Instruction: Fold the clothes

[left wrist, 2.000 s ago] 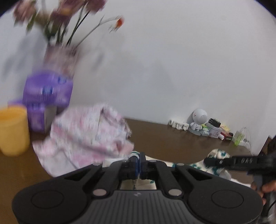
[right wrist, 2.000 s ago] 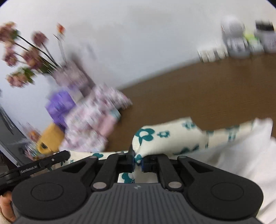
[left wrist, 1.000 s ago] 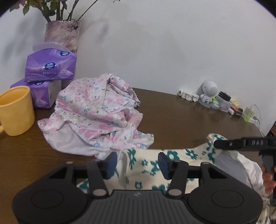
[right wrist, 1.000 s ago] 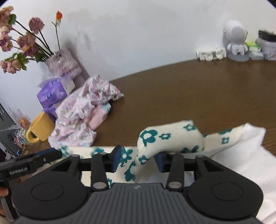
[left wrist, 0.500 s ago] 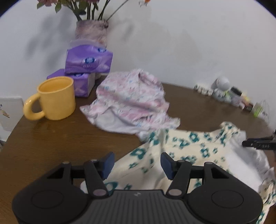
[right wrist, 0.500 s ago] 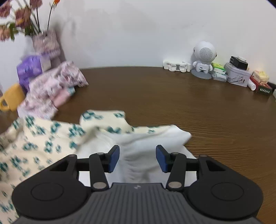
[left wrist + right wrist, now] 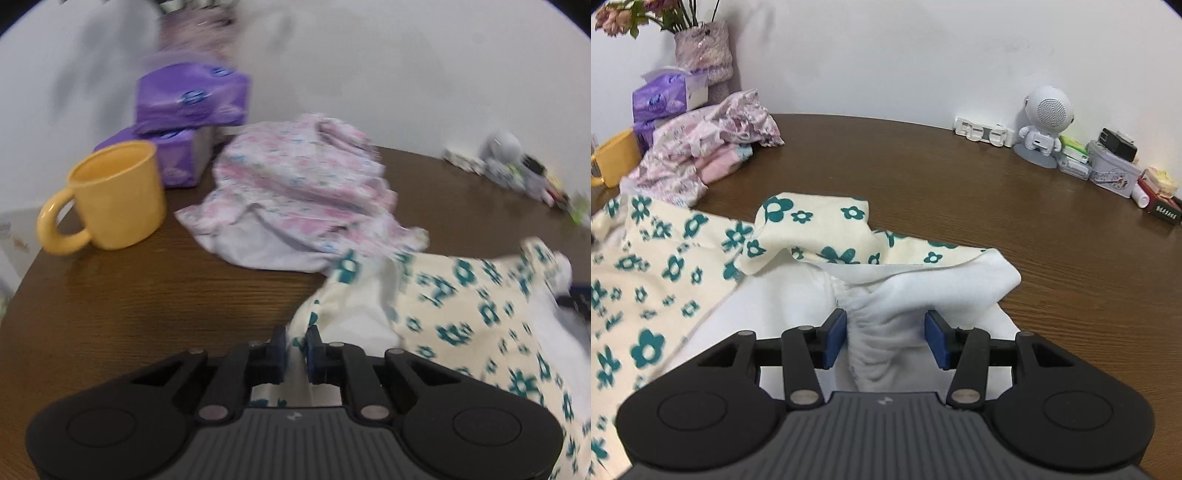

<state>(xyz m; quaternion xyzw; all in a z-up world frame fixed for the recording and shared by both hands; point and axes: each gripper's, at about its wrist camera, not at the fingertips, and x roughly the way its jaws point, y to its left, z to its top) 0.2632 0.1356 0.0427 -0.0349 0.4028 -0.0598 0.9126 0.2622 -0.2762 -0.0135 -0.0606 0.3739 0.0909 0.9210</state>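
Left wrist view: left claw sat at bottom centre, jaws closing, blue pads nearly together with an edge of the cream garment pinched between them. That garment, teal flower print with white lining, spread from the claw toward the right edge of the frame on the brown tabletop. Pink floral garment lay crumpled at centre, its lower edge touching the cream one. Yellow mug stood left of centre, handle toward the left edge. Two purple tissue packs were stacked behind the mug at upper left, a blurred vase above them. Small clutter at the right edge was too blurred to identify. Right wrist view: right claw sat at lower centre, pads spread apart, a bunched ridge of the garment's white lining rising between them; left pad looked to touch it, right pad stood clear. Cream flower print filled the left of the frame, with one flap folded over at centre. Pink garment, tissue packs and flower vase were at upper left. White robot-shaped speaker stood at upper right against the wall, among tins and boxes.
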